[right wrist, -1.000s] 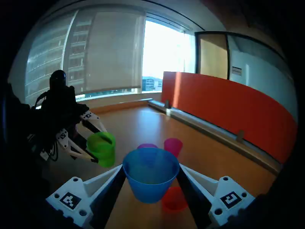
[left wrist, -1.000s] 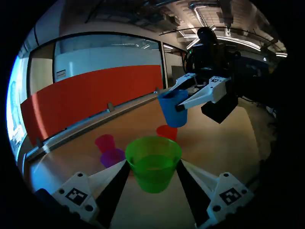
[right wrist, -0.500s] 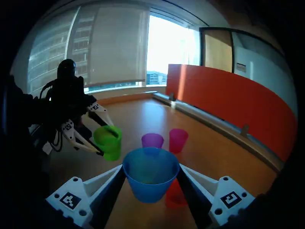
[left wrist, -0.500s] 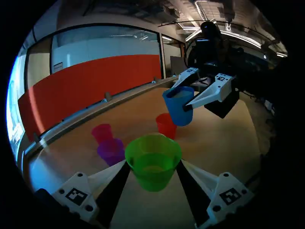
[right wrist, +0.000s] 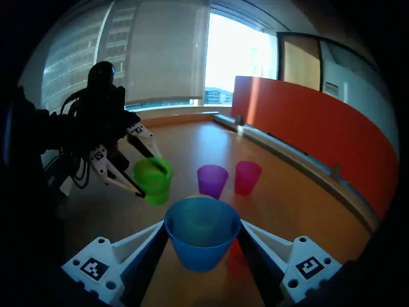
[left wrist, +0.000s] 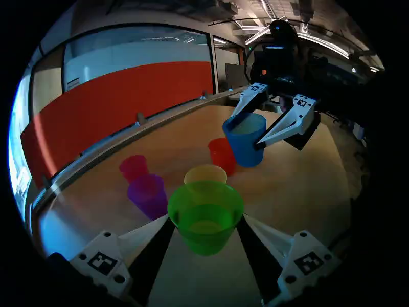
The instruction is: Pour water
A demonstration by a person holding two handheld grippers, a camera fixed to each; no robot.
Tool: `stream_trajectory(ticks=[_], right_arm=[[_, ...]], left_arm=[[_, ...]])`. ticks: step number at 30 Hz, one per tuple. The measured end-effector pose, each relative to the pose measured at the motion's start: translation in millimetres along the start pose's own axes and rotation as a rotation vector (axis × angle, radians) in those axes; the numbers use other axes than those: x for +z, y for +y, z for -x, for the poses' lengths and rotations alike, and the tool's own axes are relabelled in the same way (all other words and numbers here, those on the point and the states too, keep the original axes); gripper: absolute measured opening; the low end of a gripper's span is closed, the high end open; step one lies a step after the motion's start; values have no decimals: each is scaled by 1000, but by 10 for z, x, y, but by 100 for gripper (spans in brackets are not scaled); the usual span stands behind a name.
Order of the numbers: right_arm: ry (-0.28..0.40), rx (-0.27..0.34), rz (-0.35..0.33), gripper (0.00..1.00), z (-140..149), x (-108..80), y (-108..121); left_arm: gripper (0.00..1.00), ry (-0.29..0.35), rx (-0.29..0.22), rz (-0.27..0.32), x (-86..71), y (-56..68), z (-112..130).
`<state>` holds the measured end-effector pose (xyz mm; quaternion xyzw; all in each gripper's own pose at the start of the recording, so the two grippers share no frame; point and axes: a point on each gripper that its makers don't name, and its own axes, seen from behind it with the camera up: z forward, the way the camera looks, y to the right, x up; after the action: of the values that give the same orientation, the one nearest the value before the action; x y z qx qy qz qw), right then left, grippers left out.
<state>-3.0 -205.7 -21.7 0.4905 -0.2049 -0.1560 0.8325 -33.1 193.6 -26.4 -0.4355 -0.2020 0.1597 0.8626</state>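
Faces a wooden table [left wrist: 307,184] edged by an orange partition [left wrist: 102,112]. Grips a green cup [left wrist: 205,233] upright in the left gripper [left wrist: 205,217], both fingers pressed to its sides, and a blue cup [right wrist: 202,240] likewise in the right gripper [right wrist: 202,225] (the two cups apart, not touching). Shows a purple cup [left wrist: 147,193], pink cup [left wrist: 134,167], red cup [left wrist: 222,155] and yellow cup [left wrist: 205,175] standing on the table between them.

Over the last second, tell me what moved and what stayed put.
The left tongs carried the green cup forward; a yellow cup has come into sight just beyond it. The right tongs brought the blue cup nearer, by the red cup. Unchanged: both tongs stay shut on their cups; the purple cup and pink cup have not moved.
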Motion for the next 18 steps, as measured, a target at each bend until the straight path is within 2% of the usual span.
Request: stream_trajectory(ticks=[18], right_arm=[[-71,-29,-33,92,220,82,-40]], left_arm=[[83,-53,4,24,71,-40,148]])
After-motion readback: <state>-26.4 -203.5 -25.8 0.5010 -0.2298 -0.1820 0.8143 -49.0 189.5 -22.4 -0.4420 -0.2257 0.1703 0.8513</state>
